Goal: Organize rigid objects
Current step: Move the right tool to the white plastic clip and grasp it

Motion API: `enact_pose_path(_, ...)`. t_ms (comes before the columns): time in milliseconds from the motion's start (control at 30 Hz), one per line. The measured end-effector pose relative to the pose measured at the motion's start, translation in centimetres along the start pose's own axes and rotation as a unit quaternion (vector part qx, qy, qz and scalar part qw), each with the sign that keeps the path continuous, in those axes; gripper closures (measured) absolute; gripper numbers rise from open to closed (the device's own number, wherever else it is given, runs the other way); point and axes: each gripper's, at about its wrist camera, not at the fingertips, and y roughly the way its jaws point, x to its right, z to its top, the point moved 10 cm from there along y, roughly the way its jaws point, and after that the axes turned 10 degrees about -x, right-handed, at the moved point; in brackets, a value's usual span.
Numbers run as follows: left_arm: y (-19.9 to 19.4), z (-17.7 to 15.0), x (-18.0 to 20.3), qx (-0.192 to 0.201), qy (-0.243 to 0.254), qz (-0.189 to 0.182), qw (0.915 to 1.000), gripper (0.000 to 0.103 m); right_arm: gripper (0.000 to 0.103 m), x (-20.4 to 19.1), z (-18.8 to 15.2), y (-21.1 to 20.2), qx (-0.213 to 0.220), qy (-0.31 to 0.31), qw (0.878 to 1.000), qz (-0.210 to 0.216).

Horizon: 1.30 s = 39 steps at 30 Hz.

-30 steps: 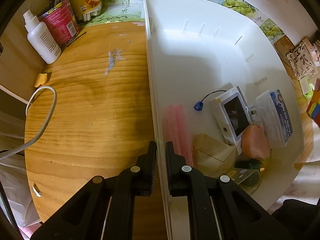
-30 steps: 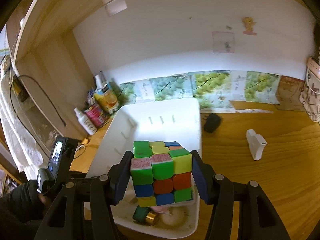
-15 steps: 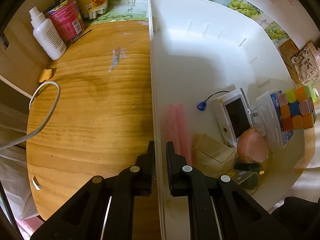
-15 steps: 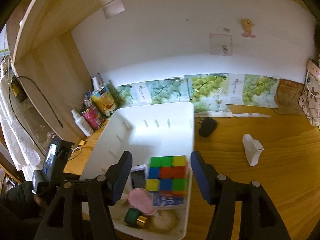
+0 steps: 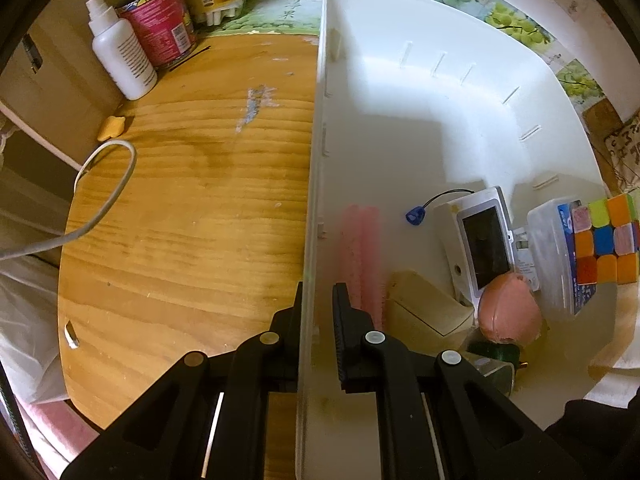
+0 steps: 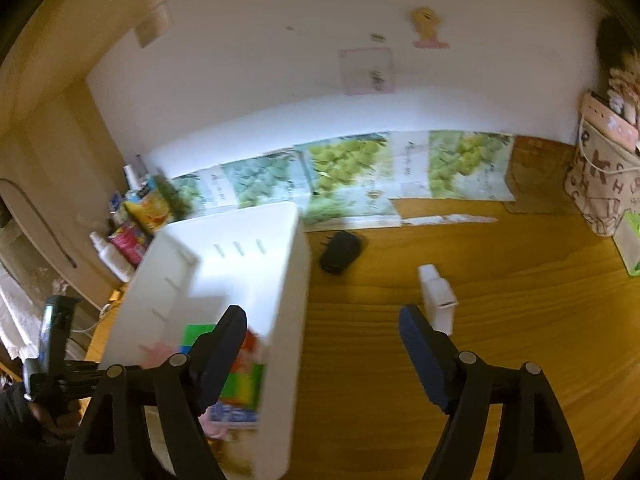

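Observation:
A white plastic bin [image 5: 440, 128] stands on the wooden desk. My left gripper [image 5: 318, 314] is shut on the bin's left wall, one finger outside and one inside. The colourful puzzle cube [image 5: 604, 240] rests inside the bin on a clear plastic box [image 5: 550, 256]. In the right wrist view the cube [image 6: 244, 376] is partly hidden behind one finger. My right gripper [image 6: 320, 334] hangs over the bin's right wall [image 6: 294, 300] and the desk. Its jaws are opening and hold nothing.
The bin also holds a white device with a screen [image 5: 484, 248], a pink round thing [image 5: 508, 312] and pink sticks [image 5: 360, 248]. A white adapter [image 6: 438, 300] and a black object [image 6: 340, 256] lie on the desk. A bottle [image 5: 120, 56], can [image 5: 160, 28] and cable [image 5: 108, 184] stand left.
The right gripper let go of the cube, which now lies in the bin. That gripper shifted right past the bin's wall with its jaws spreading. The left gripper kept its grip.

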Motion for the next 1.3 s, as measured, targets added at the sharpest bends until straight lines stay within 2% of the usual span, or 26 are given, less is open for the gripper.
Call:
enact_pose_path(367,0.3,-0.2,-0.2,-0.004,-0.037,0.029,0.9989,0.091,0.024,6.9,0.5,5.0,-0.043,0.025,0.997,-0.054)
enact_pose_path(733,0.4,-0.2,-0.4,-0.005,-0.064,0.055,0.9964,0.091,0.025,10.1,-0.3,10.4,-0.099,0.022,0.992,-0.082)
enact_pose_path(1067,0.4,-0.4,-0.2,-0.011,-0.074,0.072,0.9946,0.088,0.054,11.0,-1.0,12.8,-0.124,0.016,0.989,-0.08)
enact_pose_path(1133,0.3,-0.5,-0.2,-0.011,-0.074,0.073,0.9945,0.088,0.064,11.1,-1.1,13.0,-0.126,0.017,0.989,-0.081)
enact_pose_path(1200,0.3,-0.6,-0.2,-0.011,-0.073,0.073,0.9946,0.088,0.081,11.3,-1.1,13.0,-0.127,0.019,0.988,-0.081)
enact_pose_path(1300,0.2,-0.6,-0.3,-0.01,-0.071,0.071,0.9949,0.088,0.083,11.2,-1.0,12.9,-0.127,0.019,0.989,-0.077)
